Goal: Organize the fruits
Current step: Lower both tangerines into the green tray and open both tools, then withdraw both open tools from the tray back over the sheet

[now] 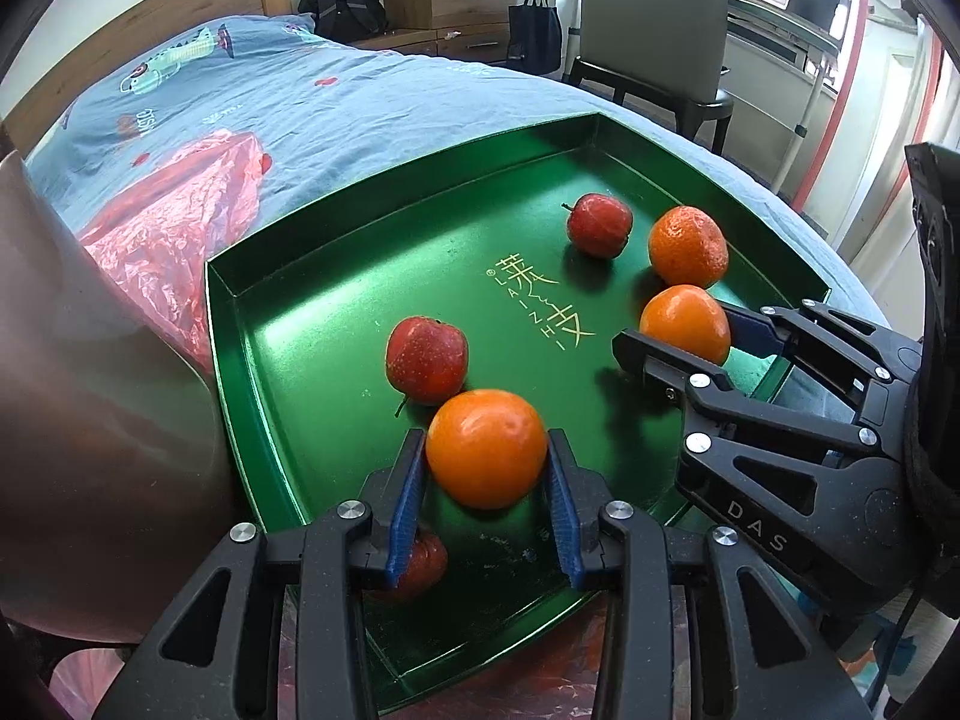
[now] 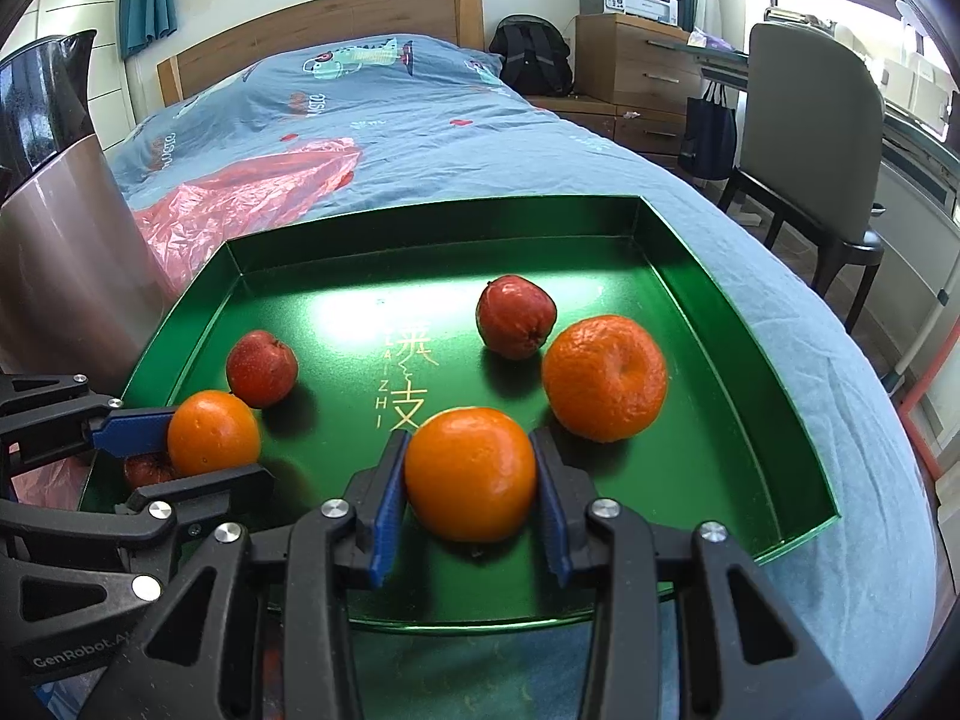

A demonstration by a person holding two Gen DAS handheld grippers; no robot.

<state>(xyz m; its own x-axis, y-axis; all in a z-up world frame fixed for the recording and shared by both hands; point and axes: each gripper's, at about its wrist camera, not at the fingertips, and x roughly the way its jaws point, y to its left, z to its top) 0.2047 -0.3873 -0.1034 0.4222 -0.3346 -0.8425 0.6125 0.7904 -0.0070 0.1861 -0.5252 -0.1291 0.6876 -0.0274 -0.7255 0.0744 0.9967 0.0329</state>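
A green tray point(image 1: 252, 324) lies on the bed with fruit in it. My left gripper point(image 1: 485, 444) is shut on an orange point(image 1: 486, 447) low over the tray's near-left part. My right gripper point(image 2: 468, 444) is shut on a second orange point(image 2: 471, 474) near the tray's front. Each view shows the other gripper: the right gripper point(image 1: 678, 330) with its orange point(image 1: 684, 324), and the left gripper point(image 2: 216, 444) with its orange point(image 2: 213, 432). A third, larger orange point(image 2: 603, 378) lies loose. Two red apples point(image 2: 261, 367) point(image 2: 516, 315) sit free. Another apple point(image 1: 420, 564) is half hidden under my left finger.
A red plastic bag point(image 2: 240, 192) lies on the blue bedsheet point(image 2: 420, 138) behind the tray. A tall brown jug point(image 2: 66, 228) stands close at the tray's left. A chair point(image 2: 804, 138), a backpack point(image 2: 531, 57) and drawers point(image 2: 636, 60) stand beyond the bed.
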